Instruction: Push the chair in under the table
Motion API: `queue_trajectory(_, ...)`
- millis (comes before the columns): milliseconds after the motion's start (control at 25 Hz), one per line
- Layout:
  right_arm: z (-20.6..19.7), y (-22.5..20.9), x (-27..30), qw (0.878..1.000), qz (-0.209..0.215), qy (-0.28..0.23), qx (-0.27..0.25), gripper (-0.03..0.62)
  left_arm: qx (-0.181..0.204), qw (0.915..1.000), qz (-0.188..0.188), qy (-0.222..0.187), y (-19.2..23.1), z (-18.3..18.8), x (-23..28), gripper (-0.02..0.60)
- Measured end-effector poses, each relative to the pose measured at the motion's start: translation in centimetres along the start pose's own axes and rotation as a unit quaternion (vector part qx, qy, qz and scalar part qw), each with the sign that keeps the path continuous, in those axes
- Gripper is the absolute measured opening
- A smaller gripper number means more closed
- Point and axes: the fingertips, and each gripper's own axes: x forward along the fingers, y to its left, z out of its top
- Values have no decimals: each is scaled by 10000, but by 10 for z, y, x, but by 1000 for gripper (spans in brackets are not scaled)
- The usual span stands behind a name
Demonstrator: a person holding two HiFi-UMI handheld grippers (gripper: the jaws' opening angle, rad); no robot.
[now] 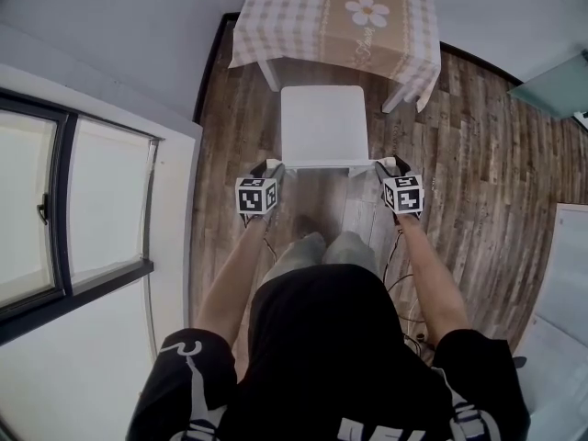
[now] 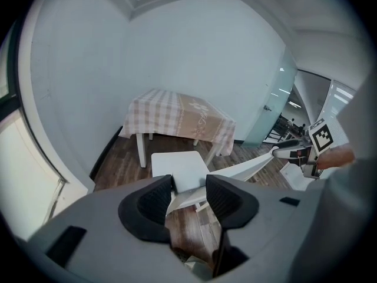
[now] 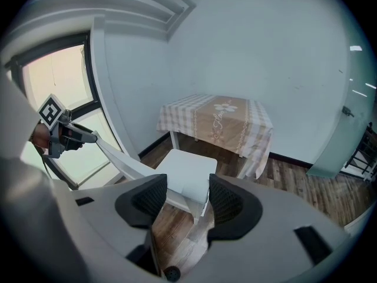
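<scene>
Chair (image 1: 323, 125) just short of table (image 1: 276, 26) edge

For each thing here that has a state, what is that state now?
Table with checked beige cloth: standing, covered.
White square-seated chair: upright, seat not yet under the table.
Left claw: open, chair backrest between its jaws.
Right claw: open, backrest between its jaws.
Dark-framed window: looks closed.
</scene>
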Motion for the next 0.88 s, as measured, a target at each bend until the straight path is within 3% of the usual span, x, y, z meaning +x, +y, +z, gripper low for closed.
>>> queue_trajectory(240,3,11,5,9999,-11,-106,88,224,15,9998,-1,-193,14,6,1,187)
queue_trajectory(880,8,9,11,9996,-17,-242,172,224,-22,9999,78,141,19,15,7,186)
